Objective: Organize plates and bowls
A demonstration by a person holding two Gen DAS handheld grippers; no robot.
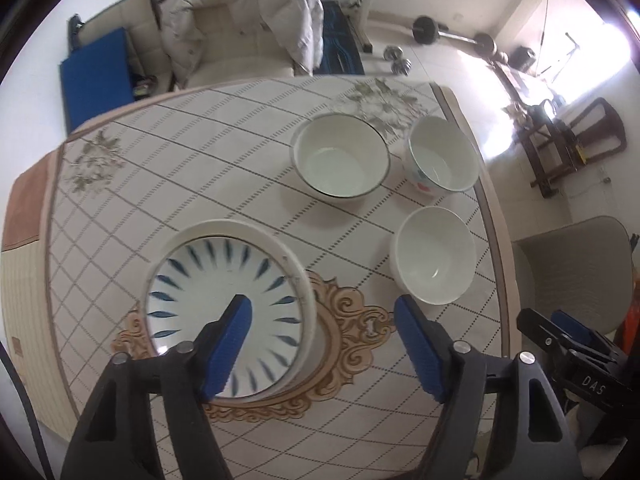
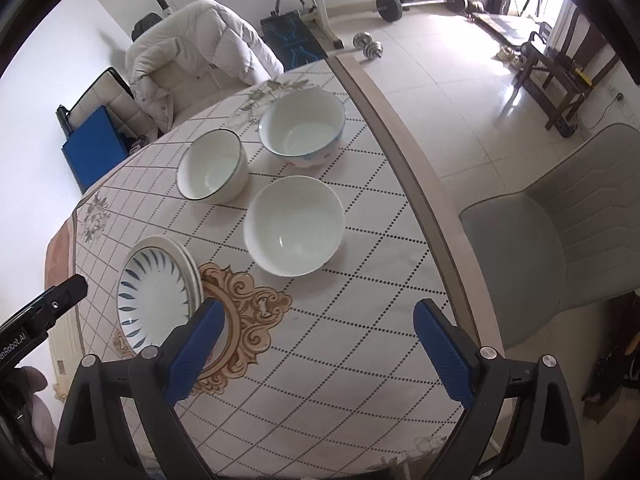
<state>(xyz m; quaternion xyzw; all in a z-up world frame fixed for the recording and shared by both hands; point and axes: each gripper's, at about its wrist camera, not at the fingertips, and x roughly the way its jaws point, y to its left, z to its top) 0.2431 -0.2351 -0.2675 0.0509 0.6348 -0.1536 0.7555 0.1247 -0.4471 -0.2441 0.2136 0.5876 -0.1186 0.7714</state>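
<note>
A plate with blue leaf marks point(image 1: 224, 304) tops a stack of white plates on the patterned tablecloth point(image 1: 200, 160). My left gripper point(image 1: 322, 308) hangs open above the stack's right rim, its left finger over the plate and nothing pressed between the pads. Three bowls stand upright and apart to the right: a dark-rimmed bowl point(image 1: 342, 156), a flower-painted bowl point(image 1: 442, 154) and a plain white bowl point(image 1: 434, 254). My right gripper point(image 2: 318, 308) is open over bare cloth, between the plate stack point(image 2: 156, 300) and the table's right edge, with the plain white bowl point(image 2: 294, 226) just beyond it.
The table's right edge point(image 2: 400, 128) runs close to the bowls. A grey chair point(image 2: 560, 220) stands beside it. A chair draped with a white padded jacket point(image 2: 200, 40) is behind the table. Barbells and dumbbells point(image 2: 368, 46) lie on the tiled floor.
</note>
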